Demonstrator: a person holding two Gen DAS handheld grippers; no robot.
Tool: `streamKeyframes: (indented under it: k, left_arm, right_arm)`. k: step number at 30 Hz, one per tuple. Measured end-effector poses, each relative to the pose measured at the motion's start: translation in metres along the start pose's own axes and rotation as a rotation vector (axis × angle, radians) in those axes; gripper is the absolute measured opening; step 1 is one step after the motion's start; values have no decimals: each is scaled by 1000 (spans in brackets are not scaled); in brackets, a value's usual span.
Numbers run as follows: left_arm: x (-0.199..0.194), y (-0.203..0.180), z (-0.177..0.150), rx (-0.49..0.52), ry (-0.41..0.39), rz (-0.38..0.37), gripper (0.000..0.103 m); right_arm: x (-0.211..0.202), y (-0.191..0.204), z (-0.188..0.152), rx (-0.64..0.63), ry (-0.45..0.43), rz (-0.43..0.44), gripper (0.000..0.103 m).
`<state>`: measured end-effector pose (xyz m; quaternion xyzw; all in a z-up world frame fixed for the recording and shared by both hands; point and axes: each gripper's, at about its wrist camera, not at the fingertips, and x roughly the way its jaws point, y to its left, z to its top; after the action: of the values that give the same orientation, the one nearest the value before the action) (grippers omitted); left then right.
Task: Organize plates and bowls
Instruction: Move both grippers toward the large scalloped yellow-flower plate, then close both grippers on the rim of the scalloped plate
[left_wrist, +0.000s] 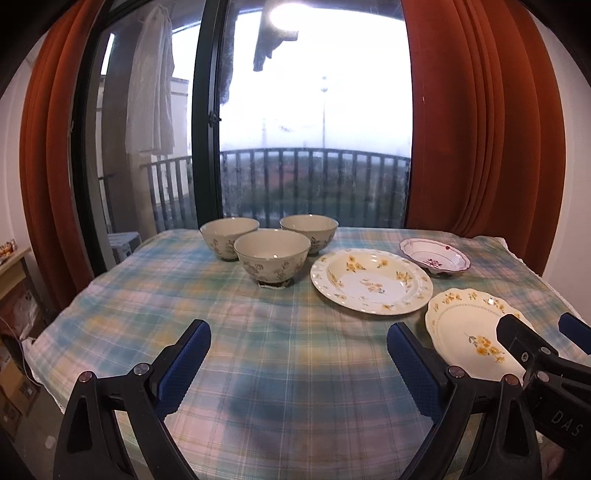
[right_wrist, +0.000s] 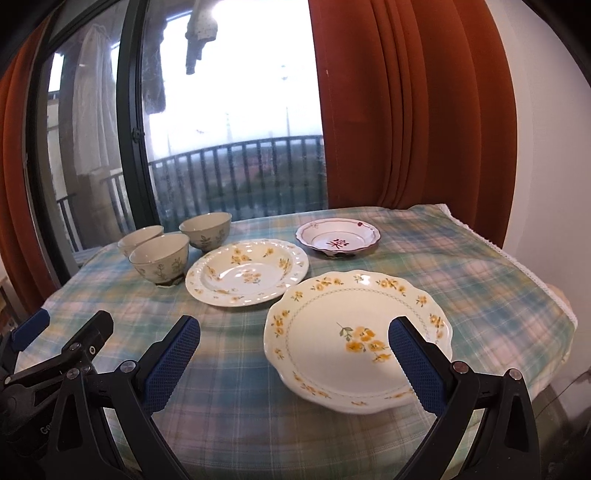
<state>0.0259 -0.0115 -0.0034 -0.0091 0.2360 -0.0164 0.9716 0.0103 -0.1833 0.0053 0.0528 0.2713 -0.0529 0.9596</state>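
Both tools are spread wide and hold nothing: the left gripper (left_wrist: 299, 363) hovers over bare plaid tablecloth (left_wrist: 229, 317), the right gripper (right_wrist: 294, 356) just above the near cream scalloped plate with yellow flowers (right_wrist: 354, 332). Nothing seems stacked yet; three grey-green floral bowls (left_wrist: 272, 255) cluster beyond. Next, the right likely pinches that plate's rim.

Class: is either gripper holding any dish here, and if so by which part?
Nothing is held. The left gripper and right gripper are both open, above the tablecloth.
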Motion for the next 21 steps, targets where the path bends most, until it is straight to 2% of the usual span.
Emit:
streamKeyframes:
  k: [10, 21]
  left_arm:
    - [15, -18, 4, 12, 17, -30, 89]
    - [54, -71, 6, 36, 92, -63, 84]
  right_arm:
    - [11, -10, 4, -12, 12, -12, 103]
    - [47, -58, 11, -6, 58, -51, 103]
